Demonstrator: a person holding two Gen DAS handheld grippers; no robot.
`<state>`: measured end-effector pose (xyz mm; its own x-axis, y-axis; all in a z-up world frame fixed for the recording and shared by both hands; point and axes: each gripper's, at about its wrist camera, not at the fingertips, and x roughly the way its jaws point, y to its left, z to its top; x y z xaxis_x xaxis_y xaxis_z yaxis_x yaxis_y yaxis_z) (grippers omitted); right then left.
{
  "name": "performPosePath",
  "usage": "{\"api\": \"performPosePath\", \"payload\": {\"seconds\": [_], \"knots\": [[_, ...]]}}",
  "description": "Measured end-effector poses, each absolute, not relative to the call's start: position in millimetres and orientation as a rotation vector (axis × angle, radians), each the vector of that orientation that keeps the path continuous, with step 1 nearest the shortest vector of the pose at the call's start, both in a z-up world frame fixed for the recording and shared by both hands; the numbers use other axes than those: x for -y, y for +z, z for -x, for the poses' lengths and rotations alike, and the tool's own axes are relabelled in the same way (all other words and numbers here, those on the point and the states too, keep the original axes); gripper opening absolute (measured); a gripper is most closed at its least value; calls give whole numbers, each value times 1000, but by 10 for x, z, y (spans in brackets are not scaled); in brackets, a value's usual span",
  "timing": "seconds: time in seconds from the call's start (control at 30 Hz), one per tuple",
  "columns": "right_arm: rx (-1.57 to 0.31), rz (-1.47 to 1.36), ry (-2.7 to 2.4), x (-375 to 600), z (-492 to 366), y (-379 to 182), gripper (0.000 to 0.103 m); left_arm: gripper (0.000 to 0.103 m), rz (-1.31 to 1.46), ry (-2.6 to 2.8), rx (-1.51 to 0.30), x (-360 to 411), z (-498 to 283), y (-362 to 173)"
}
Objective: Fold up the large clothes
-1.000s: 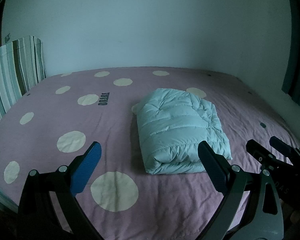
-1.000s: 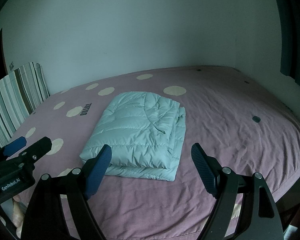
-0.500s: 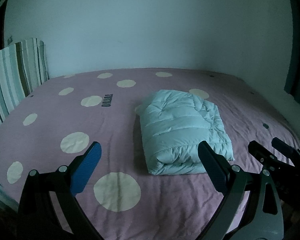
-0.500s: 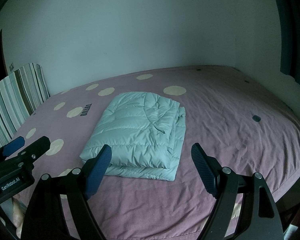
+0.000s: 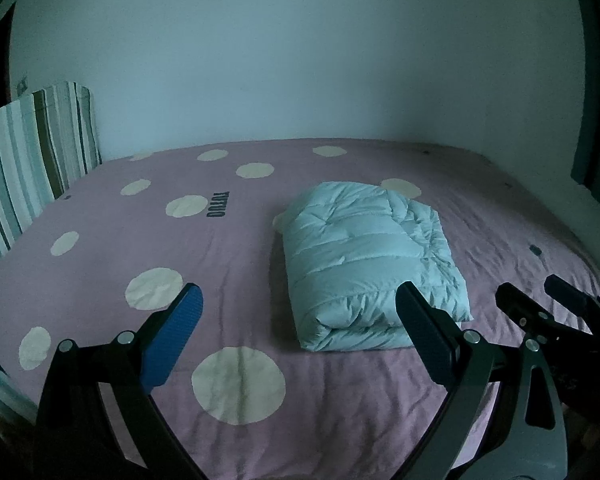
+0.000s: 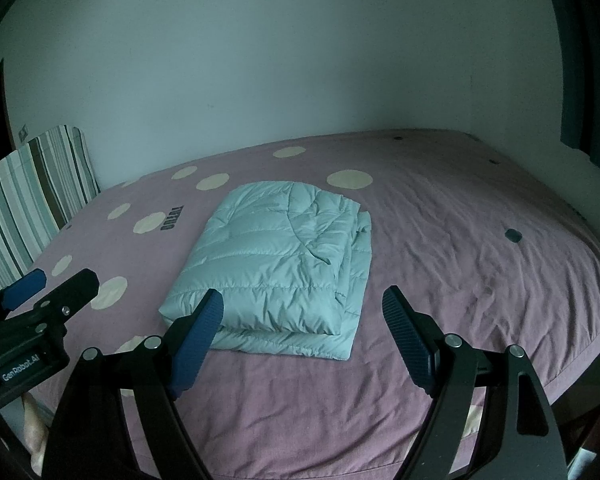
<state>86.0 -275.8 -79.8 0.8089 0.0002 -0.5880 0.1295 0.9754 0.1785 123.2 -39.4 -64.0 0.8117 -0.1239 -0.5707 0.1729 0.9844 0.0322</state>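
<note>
A light blue quilted jacket (image 5: 366,262) lies folded into a thick rectangle on the pink bed, apart from both grippers; it also shows in the right wrist view (image 6: 278,266). My left gripper (image 5: 300,320) is open and empty, held above the bed's near edge to the jacket's left front. My right gripper (image 6: 304,328) is open and empty, just in front of the jacket's near edge. The right gripper also shows at the right of the left wrist view (image 5: 548,304), and the left gripper at the left of the right wrist view (image 6: 48,290).
The bed has a pink sheet (image 5: 140,240) with cream dots. A striped cushion (image 5: 28,160) stands at the left end. A pale wall (image 5: 300,60) runs behind the bed. A dark curtain (image 6: 596,80) hangs at the right.
The left wrist view has shifted slightly, so the jacket sits a bit further right and lower. The jacket has not moved. Both grippers stay open.
</note>
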Motion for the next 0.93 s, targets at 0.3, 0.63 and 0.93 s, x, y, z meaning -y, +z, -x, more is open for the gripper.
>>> {"api": "performPosePath", "payload": {"seconds": [0.3, 0.63, 0.93], "knots": [[-634, -219, -75, 2706, -853, -822, 81, 98, -59, -208, -642, 392, -1299, -703], [-648, -224, -76, 2694, -896, -872, 81, 101, -76, -162, -636, 420, -1331, -748], [-656, -253, -105, 2896, -1025, -951, 81, 101, -132, -108, -699, 323, -1606, -949]]}}
